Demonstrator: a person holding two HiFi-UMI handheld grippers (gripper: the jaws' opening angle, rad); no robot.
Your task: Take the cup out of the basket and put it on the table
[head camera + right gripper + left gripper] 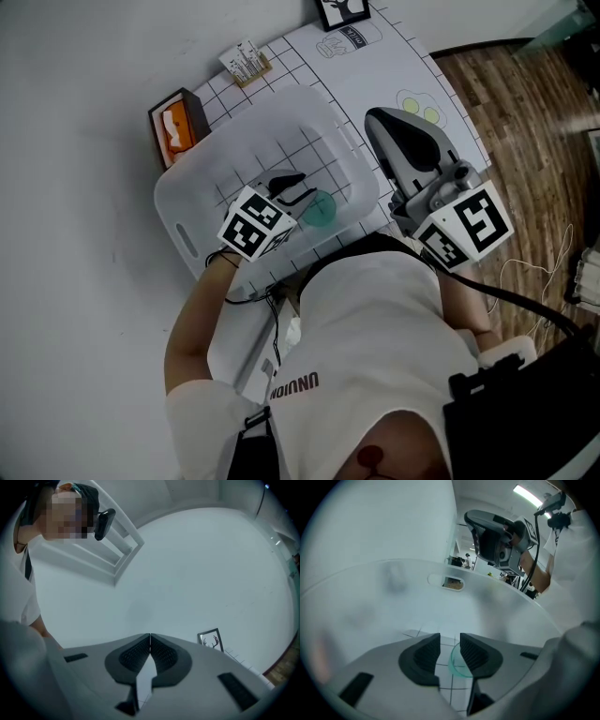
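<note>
A translucent teal cup (319,208) sits on the floor of the white plastic basket (178,202), near its front right side. My left gripper (302,187) reaches down into the basket with its jaws open. In the left gripper view the cup's rim (455,665) shows in the gap of the left gripper (450,641), close against the right finger (476,654), and the pads do not press on it. My right gripper (377,120) is held up to the right of the basket, and in its own view the right gripper (150,637) is shut on nothing.
The basket stands on a white gridded mat (394,66) on the table. An orange box (178,127) and a small card box (246,62) lie behind the basket. A framed picture (342,11) stands at the far edge. Wooden floor (534,112) lies to the right.
</note>
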